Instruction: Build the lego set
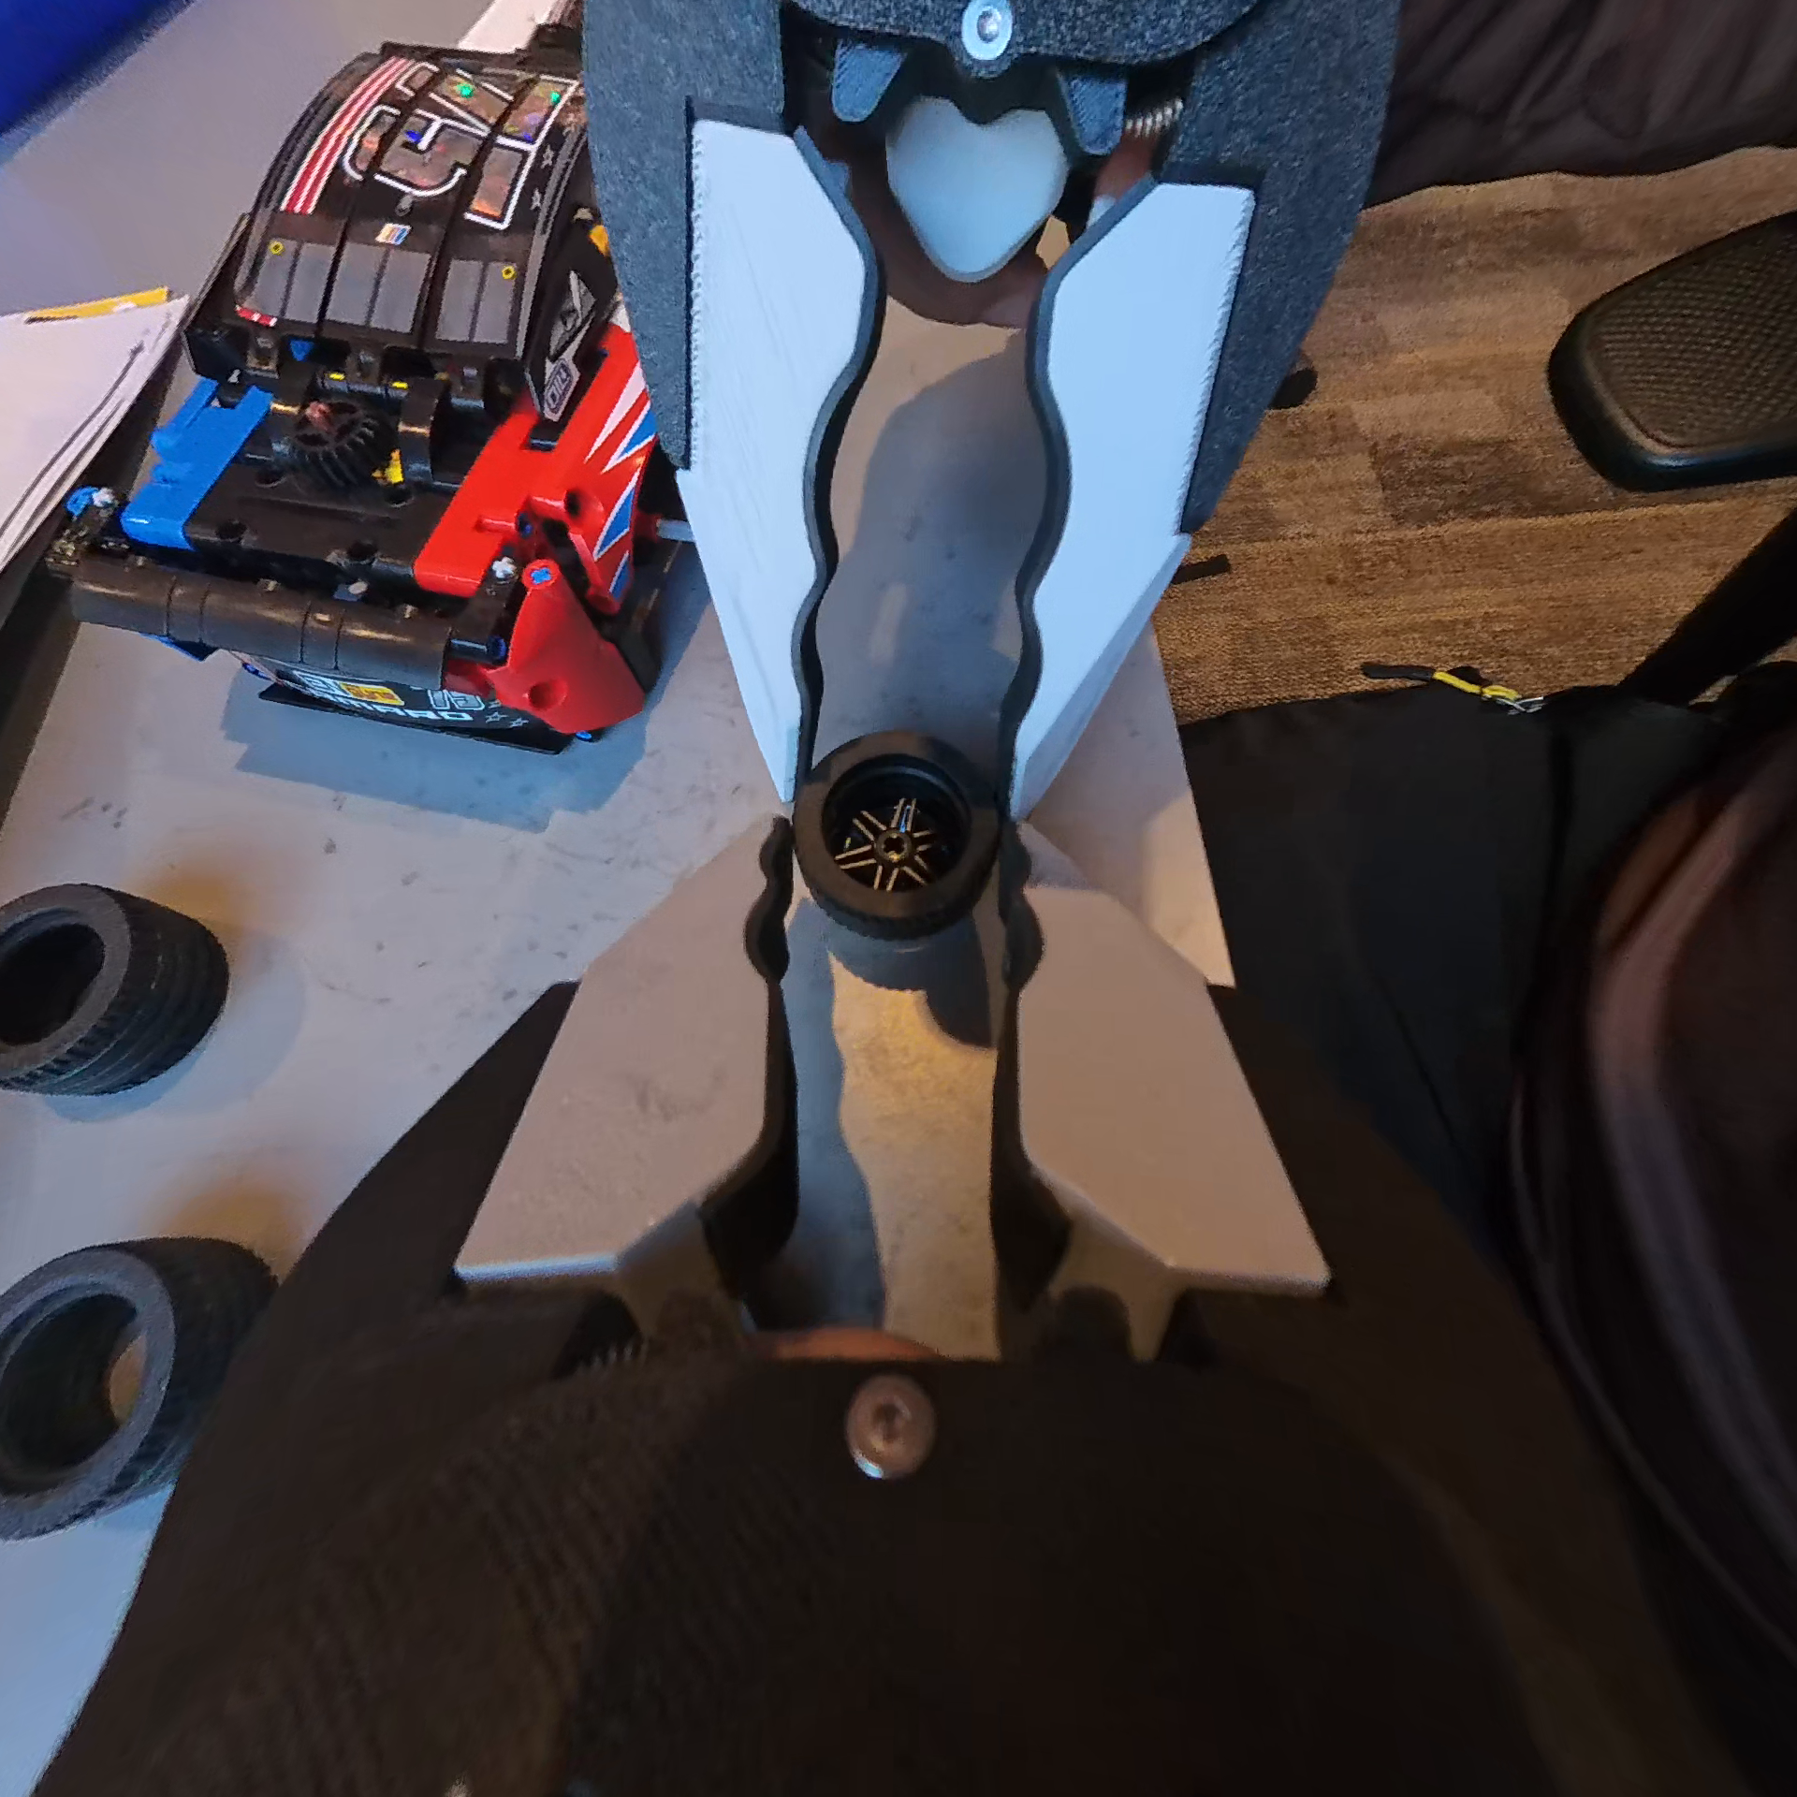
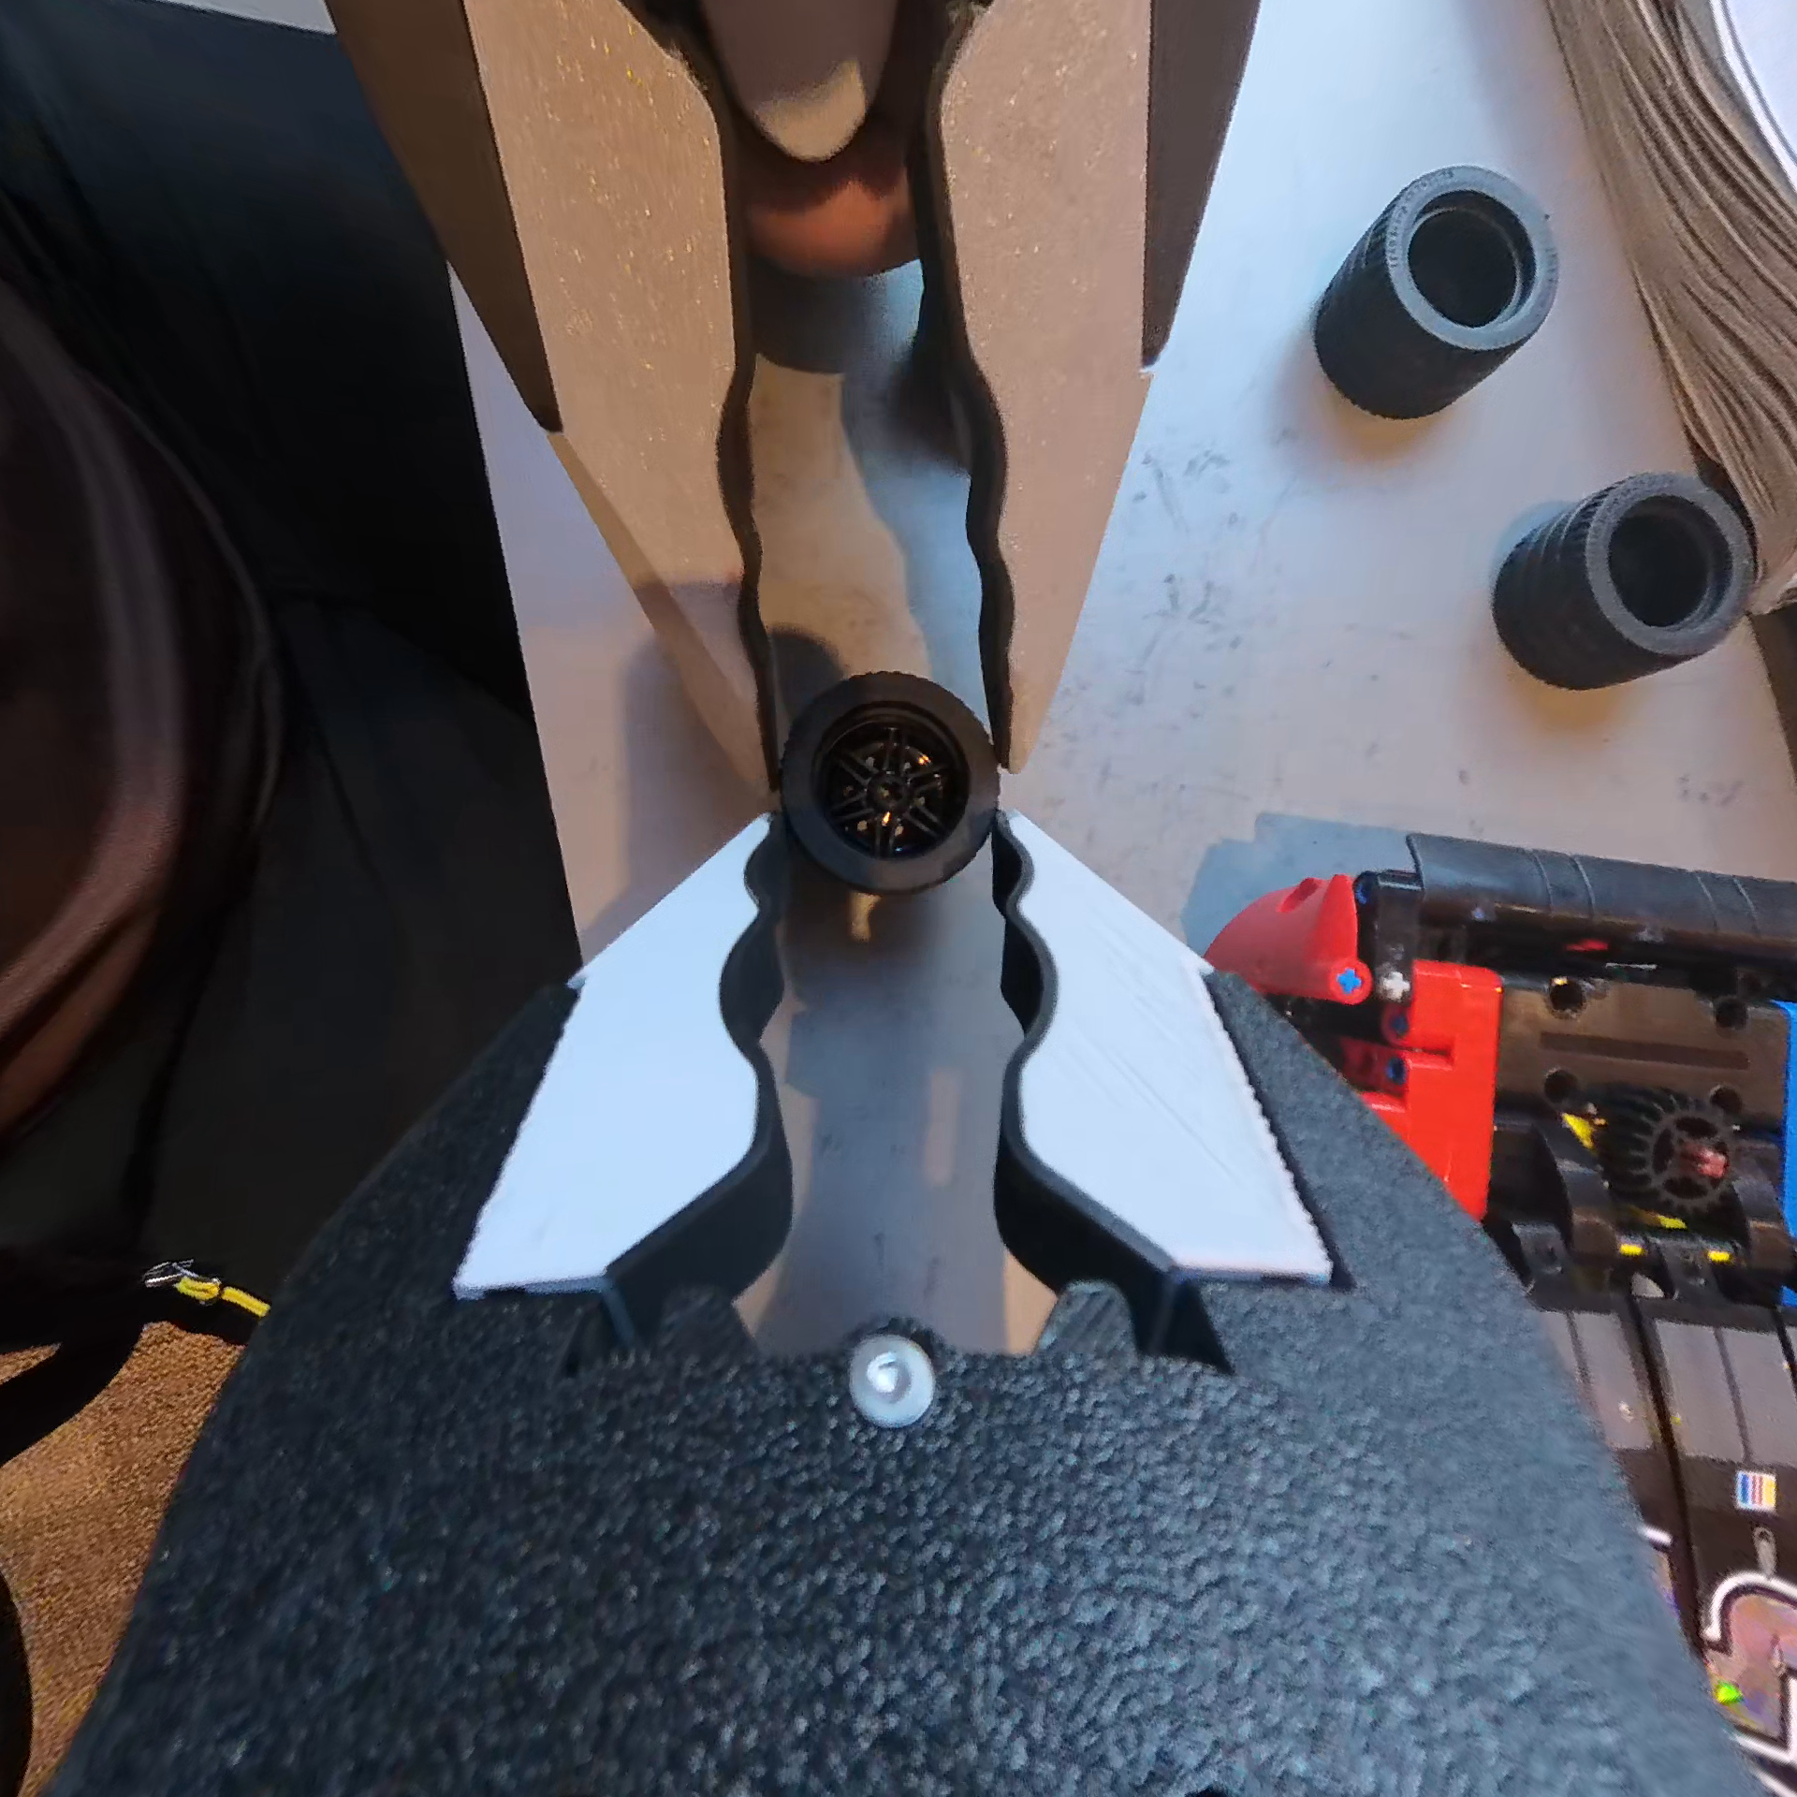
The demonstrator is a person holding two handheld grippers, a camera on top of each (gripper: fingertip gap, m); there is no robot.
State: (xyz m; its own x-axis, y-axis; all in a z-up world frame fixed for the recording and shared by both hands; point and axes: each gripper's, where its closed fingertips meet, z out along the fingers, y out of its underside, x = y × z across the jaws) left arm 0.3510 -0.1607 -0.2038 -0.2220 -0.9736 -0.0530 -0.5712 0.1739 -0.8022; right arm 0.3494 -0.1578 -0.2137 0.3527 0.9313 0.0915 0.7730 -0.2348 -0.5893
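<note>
A small black wheel (image 1: 895, 846) with a spoked rim and a tyre on it hangs above the white table (image 1: 408, 924), near its edge. My left gripper (image 1: 895, 861) comes from below in its own view, with its fingertips pinching the near end of the wheel. My right gripper (image 1: 904, 778) faces it from above and pinches the far end. In the right wrist view the wheel (image 2: 890, 778) sits between my right gripper (image 2: 885, 828) and the left gripper (image 2: 887, 763). The partly built red, blue and black car (image 1: 389, 438) lies on the table, and shows again in the right wrist view (image 2: 1556, 1070).
Two loose black tyres (image 1: 97, 982) (image 1: 78, 1381) lie on the table, also in the right wrist view (image 2: 1439, 292) (image 2: 1624, 583). White paper sheets (image 1: 68, 408) lie by the car. Past the table edge are brown carpet (image 1: 1410, 486), a black chair foot (image 1: 1692, 360) and a person's dark clothing (image 1: 1410, 972). My two grippers' fingertips are within a few centimetres of each other.
</note>
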